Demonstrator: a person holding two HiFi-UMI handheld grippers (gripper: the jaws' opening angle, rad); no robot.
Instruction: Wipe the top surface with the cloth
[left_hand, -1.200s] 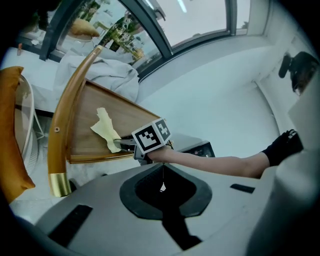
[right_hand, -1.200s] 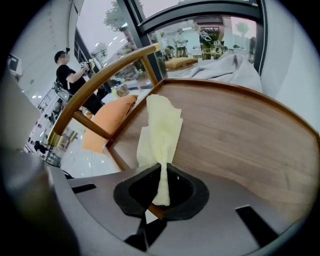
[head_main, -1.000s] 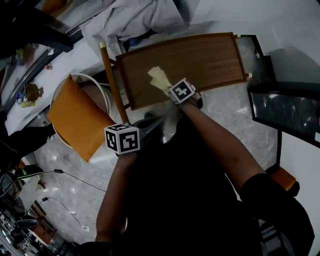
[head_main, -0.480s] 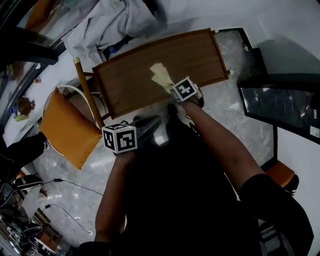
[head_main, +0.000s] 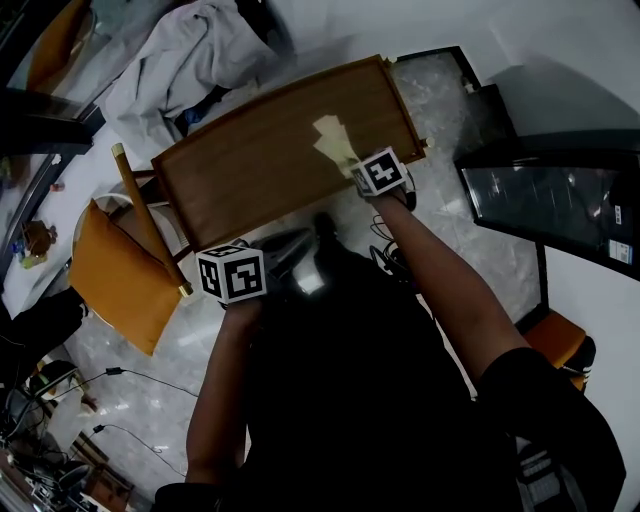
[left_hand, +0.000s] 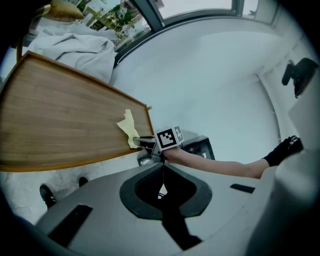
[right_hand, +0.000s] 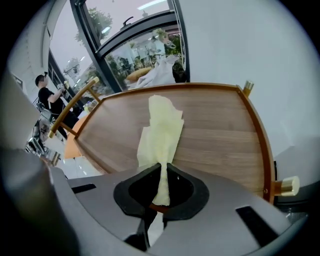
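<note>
Looks mid-wipe — pinches the near end of the pale yellow cloth in the right gripper, jaws tight on it, the rest lying on the wooden top surface at upper centre, near its right end. Holds the left gripper closed on nothing, off the table. Probably calls next for dragging the cloth flat leftward over bare wood. Shows no readable writing — only square markers.

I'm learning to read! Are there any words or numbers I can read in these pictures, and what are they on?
No words can be read.
Marker cube on the left tool: black-and-white squares, no letters.
Marker cube on the right tool: the same.
White sticker on the dark cabinet: too small to read.
Cloth and wooden top: no print.
</note>
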